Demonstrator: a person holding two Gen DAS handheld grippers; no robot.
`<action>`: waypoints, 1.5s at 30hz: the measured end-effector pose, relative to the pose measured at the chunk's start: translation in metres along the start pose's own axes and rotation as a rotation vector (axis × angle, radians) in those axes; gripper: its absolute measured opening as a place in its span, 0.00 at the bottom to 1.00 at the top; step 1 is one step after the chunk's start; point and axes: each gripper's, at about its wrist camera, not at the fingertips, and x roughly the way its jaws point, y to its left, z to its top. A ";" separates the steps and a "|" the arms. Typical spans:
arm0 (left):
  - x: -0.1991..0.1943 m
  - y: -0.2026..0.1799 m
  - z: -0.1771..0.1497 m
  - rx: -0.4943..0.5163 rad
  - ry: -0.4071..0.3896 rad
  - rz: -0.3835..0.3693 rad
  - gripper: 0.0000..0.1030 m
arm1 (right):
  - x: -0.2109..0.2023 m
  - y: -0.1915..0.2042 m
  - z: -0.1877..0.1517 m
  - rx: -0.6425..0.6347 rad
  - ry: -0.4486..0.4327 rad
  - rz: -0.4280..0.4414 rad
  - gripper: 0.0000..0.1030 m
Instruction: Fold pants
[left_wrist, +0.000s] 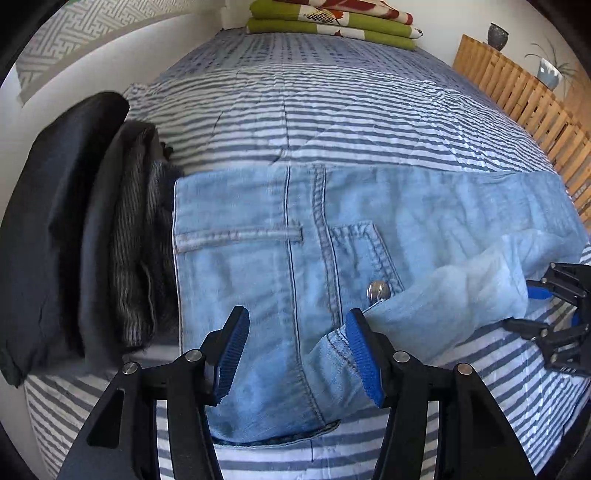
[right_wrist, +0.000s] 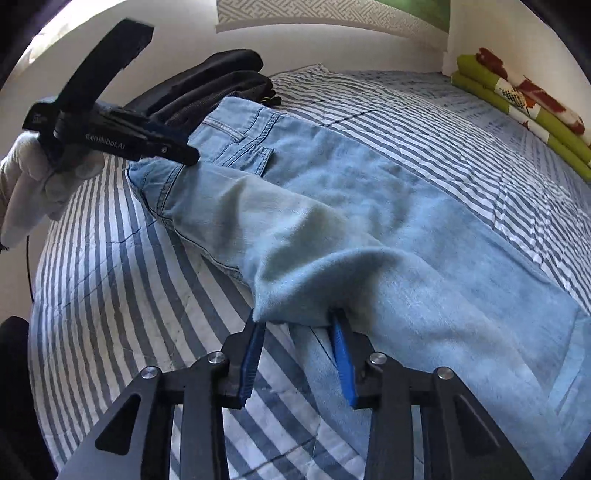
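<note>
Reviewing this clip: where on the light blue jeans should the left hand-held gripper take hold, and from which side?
Probably the waistband corner of the jeans, approached from the near bed edge. That corner curls up off the striped bedspread, so the left hand-held gripper can straddle the thick seam.

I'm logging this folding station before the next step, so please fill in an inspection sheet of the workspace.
Surface: bed with blue-and-white striped cover, lightly wrinkled.
Job's things: light blue jeans lying across the bed, one part doubled over on top.
Clutter: dark folded clothes beside the waistband; green patterned bedding at the far end.
Grippers: left gripper at the waist edge, pads apart, denim between them; right gripper at the fold's edge, grip uncertain.
Cables: a thin dark cord by the gloved hand.
Surroundings: wooden slatted cabinet with pots; white wall.
</note>
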 end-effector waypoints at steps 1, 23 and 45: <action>-0.002 -0.002 -0.002 0.005 -0.005 -0.005 0.57 | -0.008 -0.003 -0.009 0.023 -0.004 0.008 0.32; -0.031 0.044 -0.046 -0.094 -0.035 0.121 0.46 | -0.018 -0.014 0.025 0.157 -0.215 0.182 0.47; -0.008 0.047 -0.055 -0.160 0.054 0.206 0.11 | -0.005 0.016 -0.009 0.036 0.108 0.231 0.06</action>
